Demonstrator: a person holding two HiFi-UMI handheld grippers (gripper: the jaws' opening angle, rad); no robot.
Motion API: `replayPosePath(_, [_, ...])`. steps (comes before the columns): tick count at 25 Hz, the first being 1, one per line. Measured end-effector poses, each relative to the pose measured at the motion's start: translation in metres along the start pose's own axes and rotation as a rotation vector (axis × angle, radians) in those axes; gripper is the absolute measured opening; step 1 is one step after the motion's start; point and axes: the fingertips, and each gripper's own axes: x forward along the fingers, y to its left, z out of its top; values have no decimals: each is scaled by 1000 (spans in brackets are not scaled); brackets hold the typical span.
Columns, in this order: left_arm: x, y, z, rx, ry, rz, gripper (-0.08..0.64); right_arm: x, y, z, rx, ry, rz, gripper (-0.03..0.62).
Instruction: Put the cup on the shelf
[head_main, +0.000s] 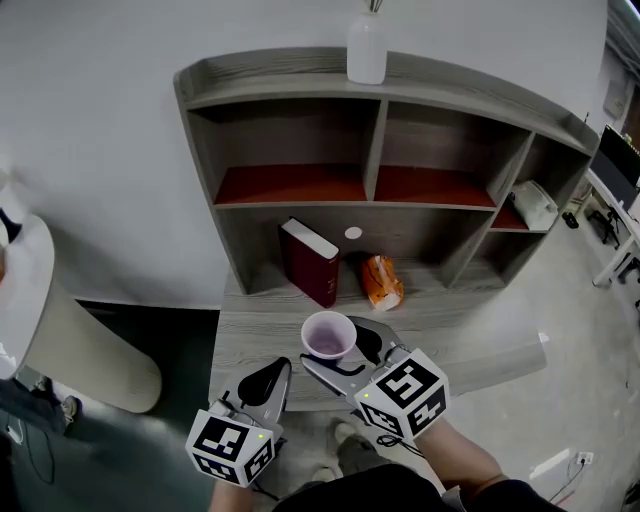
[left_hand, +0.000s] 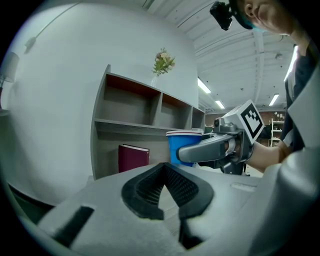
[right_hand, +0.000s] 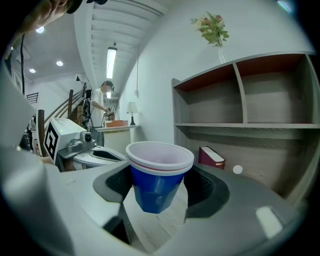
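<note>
A blue cup (head_main: 328, 335) with a white rim stands upright between the jaws of my right gripper (head_main: 342, 350), which is shut on its sides over the grey wooden desk (head_main: 250, 340). In the right gripper view the cup (right_hand: 157, 175) fills the gap between the black pads (right_hand: 112, 182). My left gripper (head_main: 268, 380) is shut and empty, low at the desk's front edge to the left of the cup. Its view shows its closed jaws (left_hand: 164, 187) and, beyond them, the cup (left_hand: 184, 145) in the other gripper (left_hand: 212, 149). The shelf (head_main: 300, 205) stands behind.
On the desk under the shelf stand a dark red book (head_main: 310, 260) and an orange bag (head_main: 381, 281). A white vase (head_main: 366, 48) sits on the shelf top, a white object (head_main: 535, 205) in a right compartment. The two upper middle compartments hold nothing.
</note>
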Motion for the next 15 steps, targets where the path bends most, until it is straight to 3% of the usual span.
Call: replayPosePath(15, [61, 41, 41, 22, -33, 76, -6, 46, -74, 56, -60, -45, 37, 311])
